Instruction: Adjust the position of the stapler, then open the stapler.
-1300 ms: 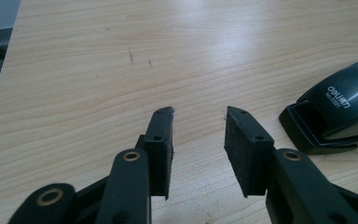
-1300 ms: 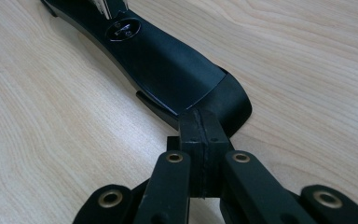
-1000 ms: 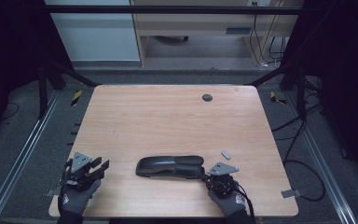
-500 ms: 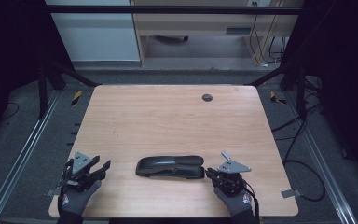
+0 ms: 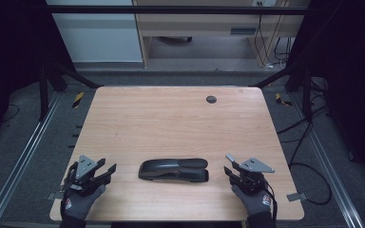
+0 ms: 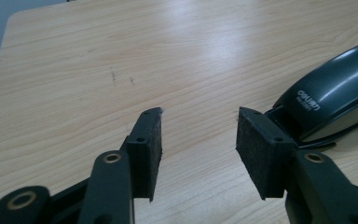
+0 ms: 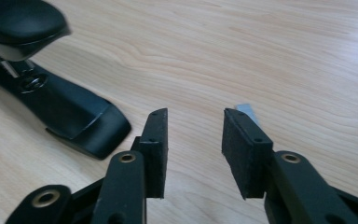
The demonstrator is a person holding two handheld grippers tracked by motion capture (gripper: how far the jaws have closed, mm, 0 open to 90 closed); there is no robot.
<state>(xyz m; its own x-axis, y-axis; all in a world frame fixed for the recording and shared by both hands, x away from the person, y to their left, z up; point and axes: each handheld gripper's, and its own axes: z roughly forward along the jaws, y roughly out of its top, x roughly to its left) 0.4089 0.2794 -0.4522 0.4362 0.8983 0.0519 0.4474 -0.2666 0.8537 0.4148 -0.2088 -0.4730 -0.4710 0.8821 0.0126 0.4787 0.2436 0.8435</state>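
Observation:
A black stapler (image 5: 173, 170) lies flat near the front edge of the wooden table (image 5: 171, 123), lengthwise from left to right. My left gripper (image 5: 105, 172) sits to its left near the front left corner. Its jaws have just been opening and are open (image 6: 199, 119) with nothing between them; the stapler's glossy nose (image 6: 326, 102) lies just past the right jaw. My right gripper (image 5: 229, 172) is to the right of the stapler, apart from it. Its jaws (image 7: 193, 116) have just been opening too and hold nothing; the stapler's hinged end (image 7: 51, 98) lies at the left.
A small grey tab (image 7: 247, 111) lies on the wood just beyond my right gripper's right jaw. A dark round hole (image 5: 211, 99) sits near the table's far edge. Metal rails, cables and a yellow-black piece (image 5: 77, 99) are on the floor around the table.
My right gripper has drawn away to the right from the stapler's end and risen a little. Both grippers' jaws have gone from shut to open. The left hand stayed put.

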